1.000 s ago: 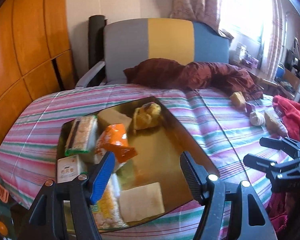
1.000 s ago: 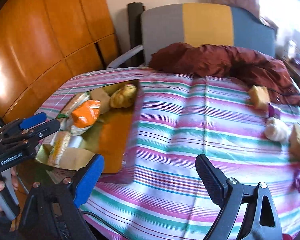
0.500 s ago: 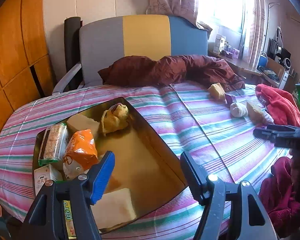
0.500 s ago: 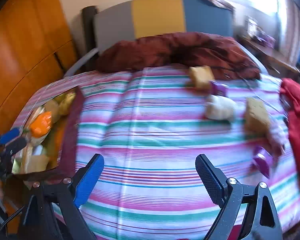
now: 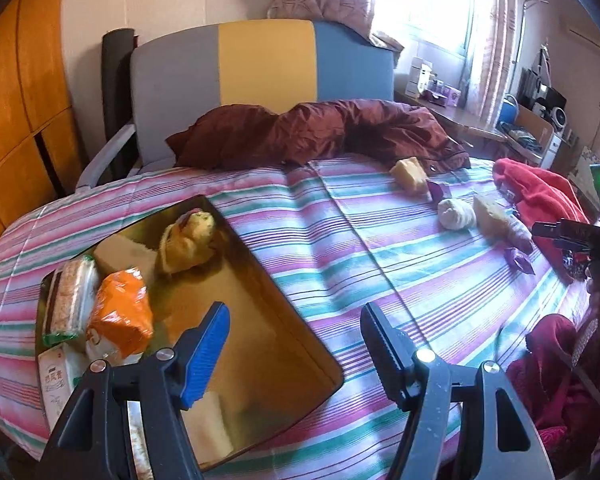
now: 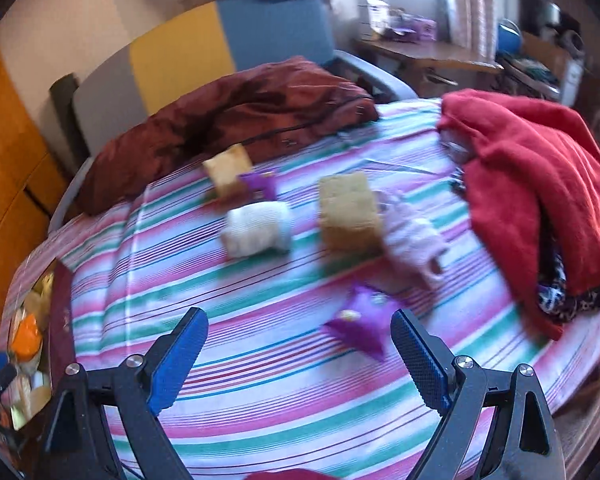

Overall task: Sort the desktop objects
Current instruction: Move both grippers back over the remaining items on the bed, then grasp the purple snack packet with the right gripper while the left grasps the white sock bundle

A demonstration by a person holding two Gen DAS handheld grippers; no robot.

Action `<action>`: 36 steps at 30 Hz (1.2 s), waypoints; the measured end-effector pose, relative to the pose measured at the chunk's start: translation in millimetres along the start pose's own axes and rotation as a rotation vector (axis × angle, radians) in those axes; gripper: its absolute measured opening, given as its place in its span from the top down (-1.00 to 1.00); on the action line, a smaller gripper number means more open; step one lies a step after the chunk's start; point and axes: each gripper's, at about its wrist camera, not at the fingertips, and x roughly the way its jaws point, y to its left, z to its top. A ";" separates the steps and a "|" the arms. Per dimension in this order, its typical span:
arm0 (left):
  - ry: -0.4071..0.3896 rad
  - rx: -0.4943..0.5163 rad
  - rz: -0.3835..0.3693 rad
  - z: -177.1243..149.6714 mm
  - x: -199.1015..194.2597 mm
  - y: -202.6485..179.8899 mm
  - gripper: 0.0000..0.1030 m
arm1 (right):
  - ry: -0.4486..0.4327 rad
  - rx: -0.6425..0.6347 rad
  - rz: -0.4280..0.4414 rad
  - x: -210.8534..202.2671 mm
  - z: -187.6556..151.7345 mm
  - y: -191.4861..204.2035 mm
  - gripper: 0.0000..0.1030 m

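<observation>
Striped pink-green bedspread (image 5: 340,248) under everything, maroon quilt (image 5: 320,132) by the headboard | gold tray (image 5: 260,312) at my left holds snack packs | purple packet (image 6: 360,330) lies loose near sponge block (image 6: 350,212) | my left gripper (image 5: 294,344) gapes over tray corner, empty | right gripper (image 6: 298,354) tilted down, spread wide, empty.

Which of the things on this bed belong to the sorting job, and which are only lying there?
Part of the job:
- gold tray
- orange packet in the tray
- yellow pouch in the tray
- white roll
- sponge block
- purple packet, just ahead of the open right tongs

Only lying about:
- maroon quilt
- red blanket
- striped sheet
</observation>
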 end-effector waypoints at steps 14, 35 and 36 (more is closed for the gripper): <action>0.005 0.075 -0.079 27.9 24.3 -44.5 -0.34 | 0.179 0.039 -0.048 49.3 -3.7 -31.5 -0.57; 0.202 0.142 -0.325 83.6 131.4 -155.2 -0.34 | 0.213 -0.007 -0.084 74.9 -7.1 -31.2 0.17; 0.221 0.134 -0.332 86.0 140.0 -159.3 -0.34 | 0.212 -0.013 -0.074 74.5 -7.3 -29.6 0.17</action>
